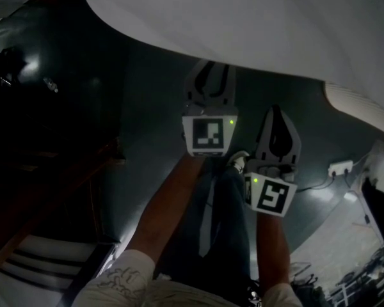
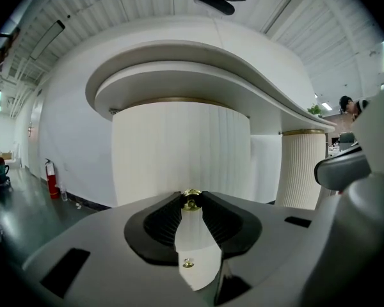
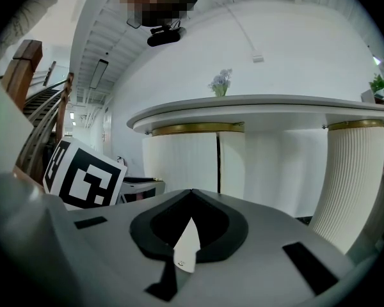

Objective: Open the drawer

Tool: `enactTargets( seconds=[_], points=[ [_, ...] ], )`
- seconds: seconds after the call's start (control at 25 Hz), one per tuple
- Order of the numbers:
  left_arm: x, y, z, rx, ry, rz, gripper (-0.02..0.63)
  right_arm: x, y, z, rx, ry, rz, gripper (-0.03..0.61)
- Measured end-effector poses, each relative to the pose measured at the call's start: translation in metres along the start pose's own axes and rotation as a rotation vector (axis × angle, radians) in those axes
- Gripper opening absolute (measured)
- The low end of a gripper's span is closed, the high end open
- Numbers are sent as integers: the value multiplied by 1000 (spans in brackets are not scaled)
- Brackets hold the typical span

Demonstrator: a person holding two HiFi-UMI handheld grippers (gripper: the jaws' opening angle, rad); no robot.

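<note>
A small brass knob (image 2: 191, 203) sticks out of a white fluted curved front (image 2: 179, 146) under a white counter (image 2: 198, 62). In the left gripper view, my left gripper (image 2: 191, 197) has its black jaw tips closed against both sides of this knob. From the head view, the left gripper (image 1: 209, 75) reaches under the counter's edge (image 1: 243, 24), which hides its tips. My right gripper (image 1: 276, 117) hangs beside it on the right, a little further back. In the right gripper view, the right gripper (image 3: 191, 192) has its tips together and holds nothing.
A fluted white column (image 2: 302, 168) stands right of the curved front. A red fire extinguisher (image 2: 52, 178) sits by the far wall. Stairs (image 1: 45, 254) lie at the lower left. A power strip (image 1: 340, 167) lies on the dark glossy floor. Flowers (image 3: 220, 82) stand on the counter.
</note>
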State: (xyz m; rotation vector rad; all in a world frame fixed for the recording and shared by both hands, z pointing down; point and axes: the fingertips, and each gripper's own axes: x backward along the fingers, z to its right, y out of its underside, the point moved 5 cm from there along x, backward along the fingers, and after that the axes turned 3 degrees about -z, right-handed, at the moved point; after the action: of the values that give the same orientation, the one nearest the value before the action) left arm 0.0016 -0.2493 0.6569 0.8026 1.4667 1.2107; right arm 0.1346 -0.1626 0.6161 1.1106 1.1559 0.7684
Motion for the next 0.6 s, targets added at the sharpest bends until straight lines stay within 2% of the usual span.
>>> enactTargets(
  seconds=[0.24, 0.6],
  points=[
    [4, 1, 0, 15, -4, 10, 104, 3, 1, -4, 0, 3, 1, 5],
    [26, 6, 4, -6, 9, 4, 104, 11, -1, -9, 10, 6, 9, 5]
  ],
)
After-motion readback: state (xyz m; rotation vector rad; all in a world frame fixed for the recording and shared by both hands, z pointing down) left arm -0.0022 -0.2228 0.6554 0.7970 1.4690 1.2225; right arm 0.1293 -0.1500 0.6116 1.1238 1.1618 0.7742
